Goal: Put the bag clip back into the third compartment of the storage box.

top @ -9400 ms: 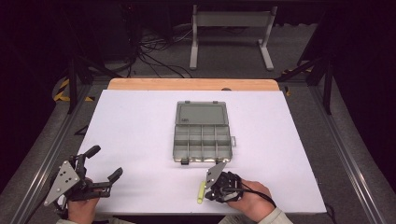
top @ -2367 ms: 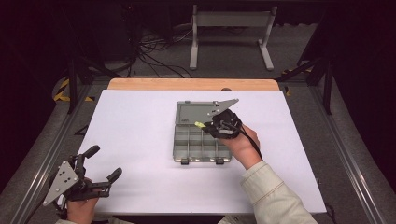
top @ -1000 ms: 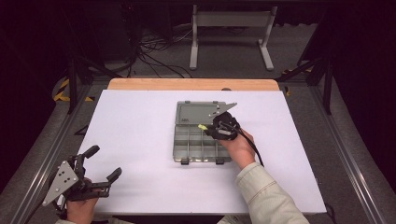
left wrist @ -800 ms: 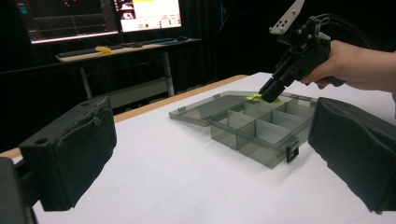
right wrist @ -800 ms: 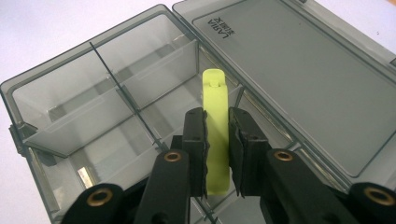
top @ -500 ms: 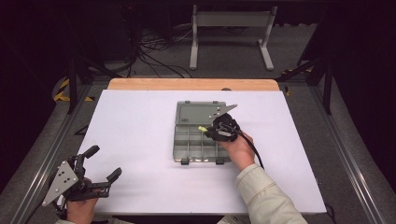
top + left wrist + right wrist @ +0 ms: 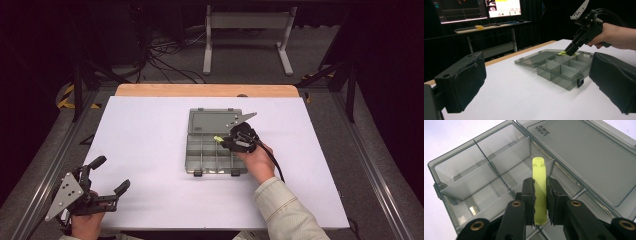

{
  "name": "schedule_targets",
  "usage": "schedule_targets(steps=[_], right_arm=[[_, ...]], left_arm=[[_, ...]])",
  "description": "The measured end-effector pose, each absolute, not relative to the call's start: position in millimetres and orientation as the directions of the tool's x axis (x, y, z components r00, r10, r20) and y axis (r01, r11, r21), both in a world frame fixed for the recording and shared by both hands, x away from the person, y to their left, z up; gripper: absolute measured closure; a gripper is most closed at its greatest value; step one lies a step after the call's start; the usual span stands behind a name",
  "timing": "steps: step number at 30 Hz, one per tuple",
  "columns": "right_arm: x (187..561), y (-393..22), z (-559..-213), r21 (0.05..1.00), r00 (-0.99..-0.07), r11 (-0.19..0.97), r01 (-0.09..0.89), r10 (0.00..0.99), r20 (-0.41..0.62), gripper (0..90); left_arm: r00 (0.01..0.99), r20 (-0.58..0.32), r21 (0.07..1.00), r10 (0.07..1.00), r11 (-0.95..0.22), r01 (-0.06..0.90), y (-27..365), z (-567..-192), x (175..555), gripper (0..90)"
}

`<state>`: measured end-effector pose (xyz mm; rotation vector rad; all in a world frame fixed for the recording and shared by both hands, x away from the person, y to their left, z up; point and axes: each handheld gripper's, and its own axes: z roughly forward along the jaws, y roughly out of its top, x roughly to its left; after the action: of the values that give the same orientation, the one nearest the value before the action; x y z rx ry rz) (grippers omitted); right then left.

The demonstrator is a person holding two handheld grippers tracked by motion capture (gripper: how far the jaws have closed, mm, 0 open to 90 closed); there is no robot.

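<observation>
the right gripper (image 7: 223, 141) was clamped on a yellow-green clip (image 7: 539, 190), its two black pads pressed against the long sides of the strip, as the right gripper view made plain. the clip stuck out past the fingertips, with its rounded end over the compartments along the hinge side of the grey organizer box (image 7: 200, 156), close to where the tray met the open lid (image 7: 212, 121). in the high view the clip (image 7: 218, 139) showed as a small bright tab at the gripper's tip, above the back row of the tray and toward its right half. whether its end touched a divider or the floor of a cell could not be told. the box sat near the middle of the white table (image 7: 150, 140), lid folded flat away from the person, and the compartments in view looked bare. in the left gripper view the right gripper (image 7: 571, 51) slanted down into the far side of the box (image 7: 559, 71), the clip (image 7: 562, 53) at its tip. the left gripper (image 7: 111, 175) lay low at the near left corner of the table, well apart from the box, its jaws standing wide apart with nothing between them; its padded fingers (image 7: 464, 80) framed the left gripper view on either side.
</observation>
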<state>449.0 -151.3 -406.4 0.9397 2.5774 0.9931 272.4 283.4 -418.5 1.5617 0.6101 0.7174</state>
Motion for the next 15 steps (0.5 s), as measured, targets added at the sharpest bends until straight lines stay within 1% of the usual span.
schedule_targets(steps=[6, 15], right_arm=[[451.1, -149.7, -408.9, 0.672, -0.767, 0.555, 0.491, 0.641, 0.033, 77.7], [451.9, -147.3, -412.4, 0.665, -0.765, 0.561, 0.493, 0.644, 0.025, 77.7]], left_arm=[[0.667, 0.098, 0.994, 0.738, -0.11, -0.024, 283.1, -418.7, 272.8, 1.7], [0.667, 0.094, 0.994, 0.739, -0.107, -0.022, 284.0, -418.8, 272.6, 1.7]])
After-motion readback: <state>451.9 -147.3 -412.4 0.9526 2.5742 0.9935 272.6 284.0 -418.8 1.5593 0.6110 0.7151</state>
